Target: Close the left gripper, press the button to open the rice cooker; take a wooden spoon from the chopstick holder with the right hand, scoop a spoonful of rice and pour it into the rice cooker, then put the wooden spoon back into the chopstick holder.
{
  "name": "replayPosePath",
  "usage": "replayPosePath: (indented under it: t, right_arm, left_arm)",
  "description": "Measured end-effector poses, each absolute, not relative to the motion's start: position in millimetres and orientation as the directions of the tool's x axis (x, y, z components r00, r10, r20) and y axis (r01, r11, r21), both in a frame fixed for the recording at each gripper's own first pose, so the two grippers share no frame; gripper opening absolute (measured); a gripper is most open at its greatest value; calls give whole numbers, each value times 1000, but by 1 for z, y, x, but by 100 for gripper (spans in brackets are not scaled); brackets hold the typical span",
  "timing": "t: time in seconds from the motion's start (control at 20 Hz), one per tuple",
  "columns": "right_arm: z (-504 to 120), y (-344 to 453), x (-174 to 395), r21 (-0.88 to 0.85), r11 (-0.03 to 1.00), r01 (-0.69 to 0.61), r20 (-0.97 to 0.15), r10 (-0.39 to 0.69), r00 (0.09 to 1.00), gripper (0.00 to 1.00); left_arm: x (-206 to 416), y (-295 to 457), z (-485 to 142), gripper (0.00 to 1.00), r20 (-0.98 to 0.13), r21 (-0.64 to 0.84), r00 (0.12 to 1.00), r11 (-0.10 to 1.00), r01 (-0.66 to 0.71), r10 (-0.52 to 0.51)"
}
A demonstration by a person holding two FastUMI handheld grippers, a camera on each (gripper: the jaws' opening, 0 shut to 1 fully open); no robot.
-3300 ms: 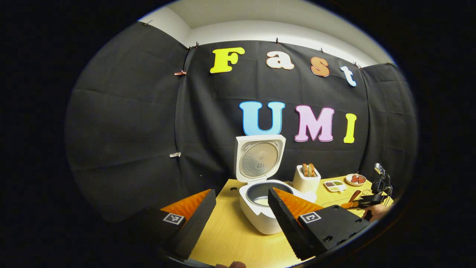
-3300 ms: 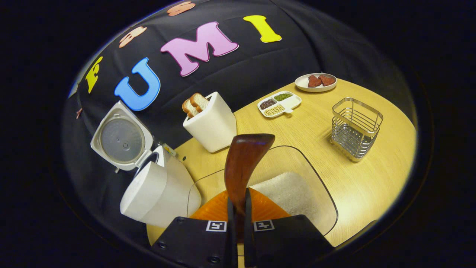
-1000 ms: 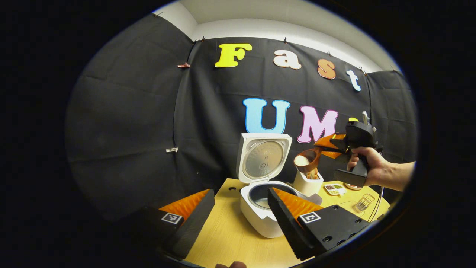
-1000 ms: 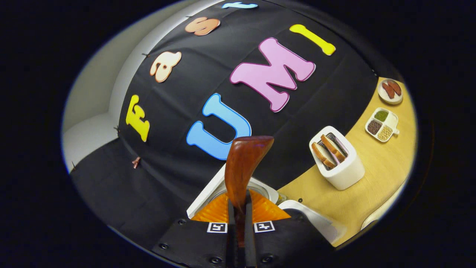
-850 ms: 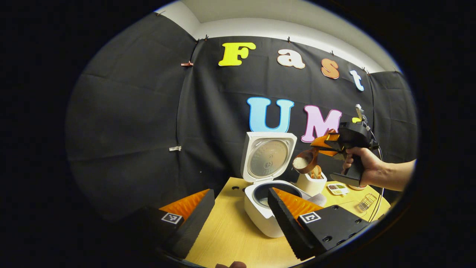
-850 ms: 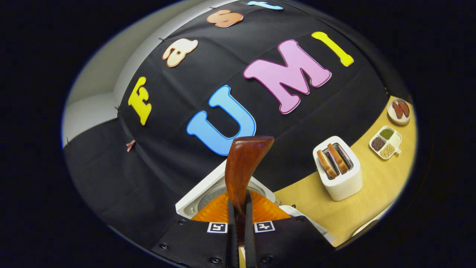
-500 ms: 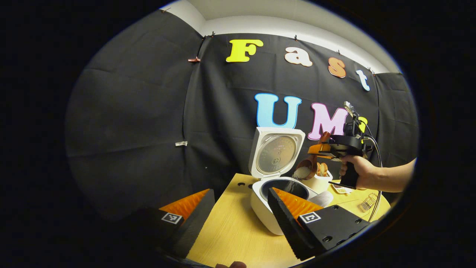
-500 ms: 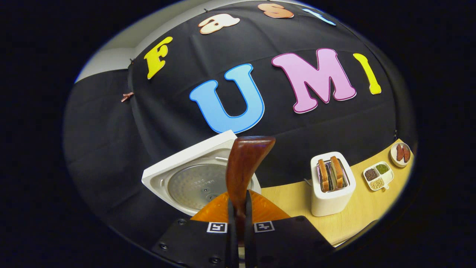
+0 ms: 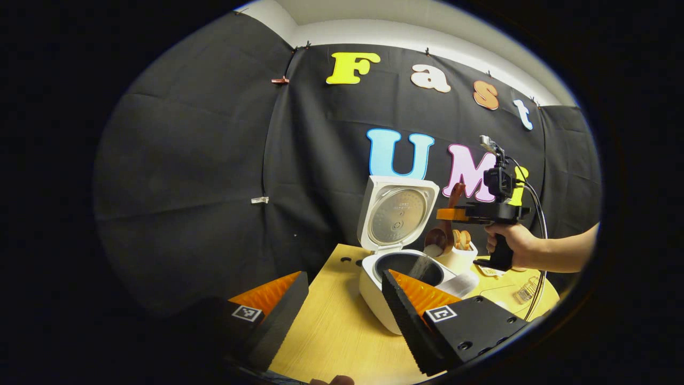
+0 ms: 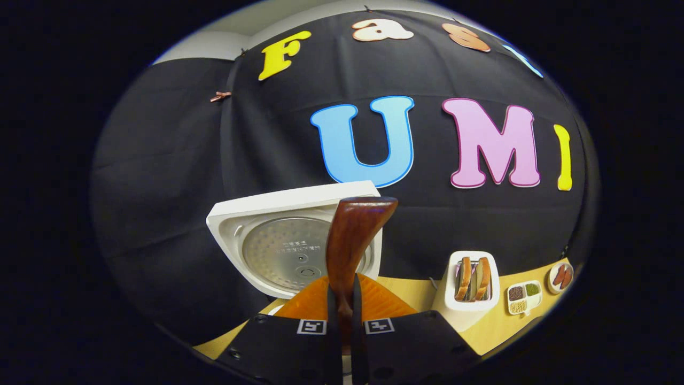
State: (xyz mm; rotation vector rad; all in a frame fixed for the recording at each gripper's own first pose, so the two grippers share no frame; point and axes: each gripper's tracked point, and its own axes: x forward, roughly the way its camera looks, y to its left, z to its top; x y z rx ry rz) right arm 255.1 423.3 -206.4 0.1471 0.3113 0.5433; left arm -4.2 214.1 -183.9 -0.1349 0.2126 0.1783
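Spoon [image 9: 444, 224] stood near upright over the cooker [image 9: 398, 278], handle up, bowl down and tipped toward the pot, with rice spilling from the bowl into the pot. The cooker's lid [image 10: 291, 240] stood open against the wall. A toaster [image 10: 470, 289] with bread sat just right of the cooker on the worktop [image 9: 331, 331]; a divided dish [image 10: 522, 298] and a plate [image 10: 560, 276] lay farther right. The right gripper [image 10: 344, 310], held in a hand [image 9: 507, 243], had its fingers clamped on the spoon's handle. The left gripper [image 9: 342, 310] hung near the worktop's near edge, fingers wide apart and holding nothing.
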Motion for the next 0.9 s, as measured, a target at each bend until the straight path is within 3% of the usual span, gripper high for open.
replayPosePath:
  t: [0.3, 0.65, 0.9]
  right_arm:
    - [-191, 445, 246, 104, 808, -579, -218, 587, 780, 11]
    - [-171, 468, 222, -148, 723, -675, -173, 653, 737, 11]
    - [-167, 469, 210, -193, 702, -685, -170, 664, 728, 11]
  left_arm:
    - [-10, 212, -183, 96, -227, -122, 960, 974, -193, 162]
    - [-14, 205, -173, 95, -211, -149, 966, 972, -185, 151]
    - [-20, 200, -168, 95, -207, -147, 966, 972, -183, 151]
